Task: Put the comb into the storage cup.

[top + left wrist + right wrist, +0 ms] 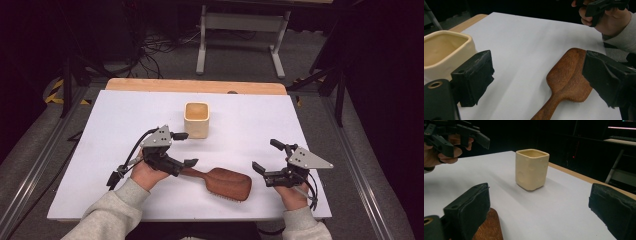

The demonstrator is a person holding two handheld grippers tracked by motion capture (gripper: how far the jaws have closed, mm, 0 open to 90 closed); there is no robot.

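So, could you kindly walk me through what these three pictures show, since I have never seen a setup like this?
There is no robot here: a person holds a pair of hand-operated tongs in each hand. The high view looks down on a white table. The left tongs and the right tongs are both open and hold nothing. The other two pictures come from small cameras riding on the tongs, looking out between their black jaws. On the table lies a wooden hairbrush, bristles down, with its handle toward the left tongs. Behind it stands a cream square cup, upright and seemingly empty. Beyond the table you see a floor with cables and a metal stand.
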